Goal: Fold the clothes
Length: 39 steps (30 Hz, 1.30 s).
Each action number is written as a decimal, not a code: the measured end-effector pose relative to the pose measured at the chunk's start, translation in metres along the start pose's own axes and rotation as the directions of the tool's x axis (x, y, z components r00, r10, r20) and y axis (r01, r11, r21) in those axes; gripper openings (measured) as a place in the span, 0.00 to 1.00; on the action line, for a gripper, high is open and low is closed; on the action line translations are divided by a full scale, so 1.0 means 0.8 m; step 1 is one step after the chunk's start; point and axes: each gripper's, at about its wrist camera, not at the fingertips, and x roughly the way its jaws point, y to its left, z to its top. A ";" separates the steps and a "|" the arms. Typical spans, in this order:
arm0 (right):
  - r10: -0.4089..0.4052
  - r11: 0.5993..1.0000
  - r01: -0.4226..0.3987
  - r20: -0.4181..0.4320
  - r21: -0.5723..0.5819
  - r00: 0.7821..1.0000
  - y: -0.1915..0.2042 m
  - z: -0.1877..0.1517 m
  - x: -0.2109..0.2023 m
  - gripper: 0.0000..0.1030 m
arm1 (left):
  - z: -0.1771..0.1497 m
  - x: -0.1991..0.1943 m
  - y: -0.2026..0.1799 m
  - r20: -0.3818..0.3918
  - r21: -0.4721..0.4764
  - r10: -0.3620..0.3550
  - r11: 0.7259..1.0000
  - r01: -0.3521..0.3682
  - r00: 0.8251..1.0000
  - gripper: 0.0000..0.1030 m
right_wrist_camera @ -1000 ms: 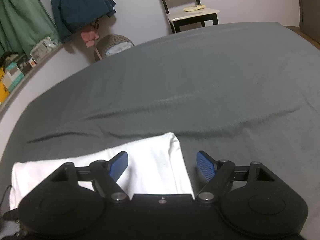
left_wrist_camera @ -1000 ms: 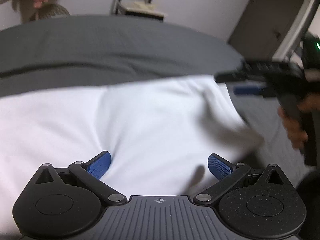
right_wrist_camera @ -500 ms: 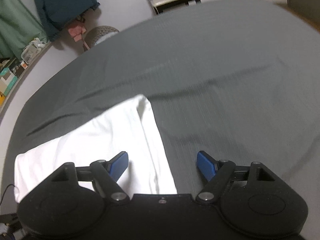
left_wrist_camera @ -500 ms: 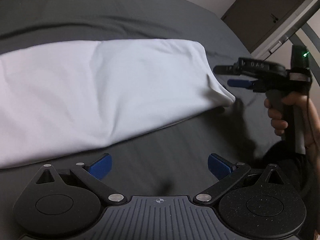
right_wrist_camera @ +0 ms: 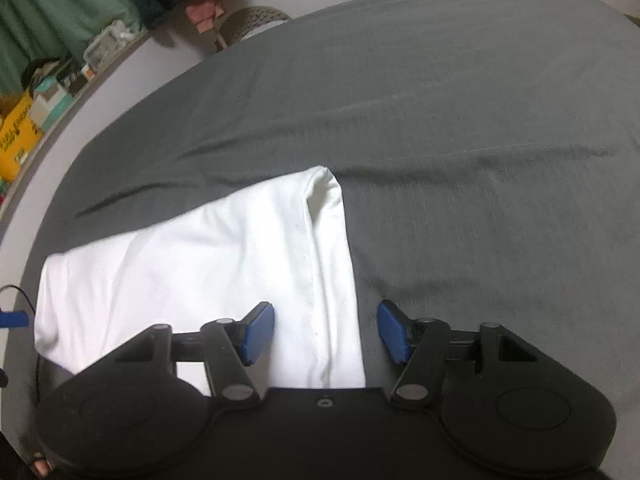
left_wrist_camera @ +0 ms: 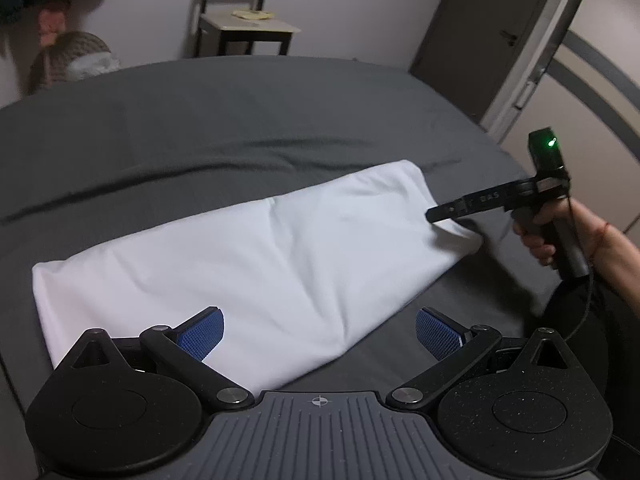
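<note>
A white garment (left_wrist_camera: 256,256), folded into a long band, lies flat on the grey bed sheet (left_wrist_camera: 200,128). My left gripper (left_wrist_camera: 318,334) is open, hovering over the band's near edge with nothing between its blue pads. My right gripper (right_wrist_camera: 326,334) is open over the garment's right end (right_wrist_camera: 320,264), where the cloth's edge runs between the pads. From the left wrist view the right gripper (left_wrist_camera: 444,214) reaches over that same end, held by a person's hand (left_wrist_camera: 548,232).
A dark-legged chair (left_wrist_camera: 244,28) stands past the bed's far side, a woven basket (left_wrist_camera: 72,64) beside it. A door and wardrobe (left_wrist_camera: 560,60) are at right. A cluttered ledge (right_wrist_camera: 48,92) runs along the left wall.
My left gripper has pulled back and tilted up, so the whole band now shows. My right gripper has come lower over the right end, and its fingers have drawn closer together while still apart.
</note>
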 end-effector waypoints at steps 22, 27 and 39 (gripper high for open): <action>0.102 0.993 -0.080 0.278 -0.091 0.955 0.131 -0.016 -0.060 0.05 | -0.020 -0.049 0.083 -0.007 -0.055 0.182 0.982 -0.182 0.983 1.00; 0.174 0.973 -0.122 0.270 -0.197 0.947 0.227 -0.016 -0.049 0.05 | -0.019 -0.075 0.113 0.124 -0.242 0.165 0.961 -0.132 0.978 1.00; 0.303 0.912 -0.264 0.081 -0.313 0.950 0.390 -0.057 0.070 0.05 | -0.077 -0.131 0.206 0.339 -0.686 0.294 0.727 0.021 0.894 1.00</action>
